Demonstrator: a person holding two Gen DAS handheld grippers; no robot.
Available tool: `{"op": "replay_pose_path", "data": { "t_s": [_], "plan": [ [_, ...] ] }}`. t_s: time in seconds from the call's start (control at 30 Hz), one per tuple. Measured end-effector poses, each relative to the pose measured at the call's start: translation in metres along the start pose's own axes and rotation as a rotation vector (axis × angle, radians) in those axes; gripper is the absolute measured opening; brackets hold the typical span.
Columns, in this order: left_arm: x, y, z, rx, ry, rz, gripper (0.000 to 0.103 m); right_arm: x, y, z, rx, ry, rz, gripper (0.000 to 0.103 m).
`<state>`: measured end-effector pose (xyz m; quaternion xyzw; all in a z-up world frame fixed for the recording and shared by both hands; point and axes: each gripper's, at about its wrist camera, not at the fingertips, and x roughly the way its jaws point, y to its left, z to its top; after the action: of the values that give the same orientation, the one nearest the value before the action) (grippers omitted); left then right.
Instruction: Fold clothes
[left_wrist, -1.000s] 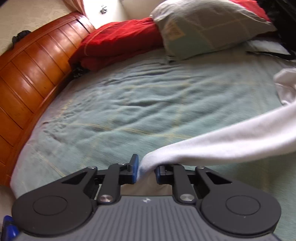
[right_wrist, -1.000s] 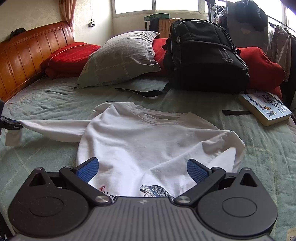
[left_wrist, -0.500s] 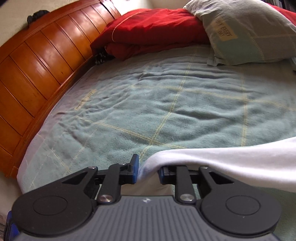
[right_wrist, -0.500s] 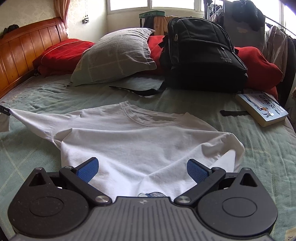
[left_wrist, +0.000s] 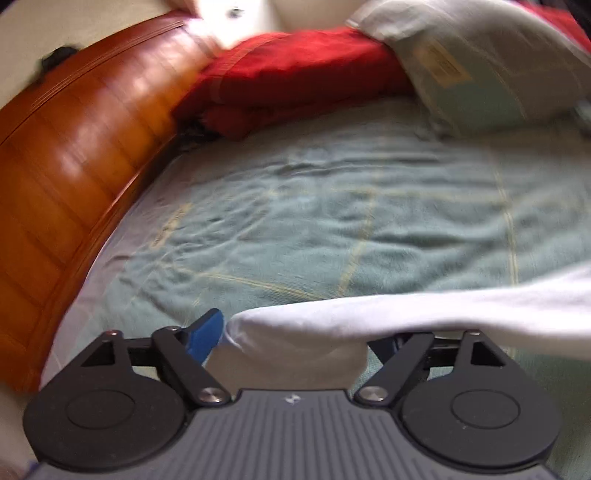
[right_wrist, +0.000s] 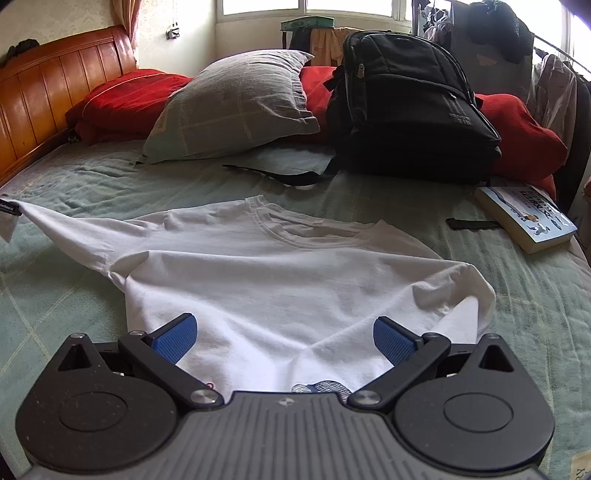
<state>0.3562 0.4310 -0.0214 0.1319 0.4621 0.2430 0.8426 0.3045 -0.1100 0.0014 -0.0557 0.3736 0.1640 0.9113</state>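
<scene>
One white T-shirt (right_wrist: 280, 273) spread flat on green bedspread (right_wrist: 535, 302); two tongs, left gripper (left_wrist: 295, 338) spread around sleeve end, right gripper (right_wrist: 284, 338) spread above hem; one backpack (right_wrist: 410, 118), one book (right_wrist: 524, 218)

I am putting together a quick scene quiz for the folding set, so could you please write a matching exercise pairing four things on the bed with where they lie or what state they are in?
Things:
1. white T-shirt
2. black backpack
3. book
4. right gripper

Places or states:
A. at the bed's right edge, lying flat
B. spread on the green bedcover, one sleeve pulled out to the left
C. open, over the shirt's lower part
D. standing against the red bedding, beside the grey pillow

Pairs: 1-B, 2-D, 3-A, 4-C
</scene>
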Motion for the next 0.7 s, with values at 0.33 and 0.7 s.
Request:
{"op": "replay_pose_path", "data": {
  "t_s": [0.33, 0.7],
  "plan": [
    [0.028, 0.015, -0.001, -0.162, 0.057, -0.035, 0.092, 0.003, 0.008, 0.002, -0.006, 0.006, 0.005, 0.103],
    [0.023, 0.061, -0.012, -0.407, 0.003, -0.027, 0.092, 0.009, 0.020, 0.006, -0.026, 0.008, 0.037, 0.103]
  ]
}}
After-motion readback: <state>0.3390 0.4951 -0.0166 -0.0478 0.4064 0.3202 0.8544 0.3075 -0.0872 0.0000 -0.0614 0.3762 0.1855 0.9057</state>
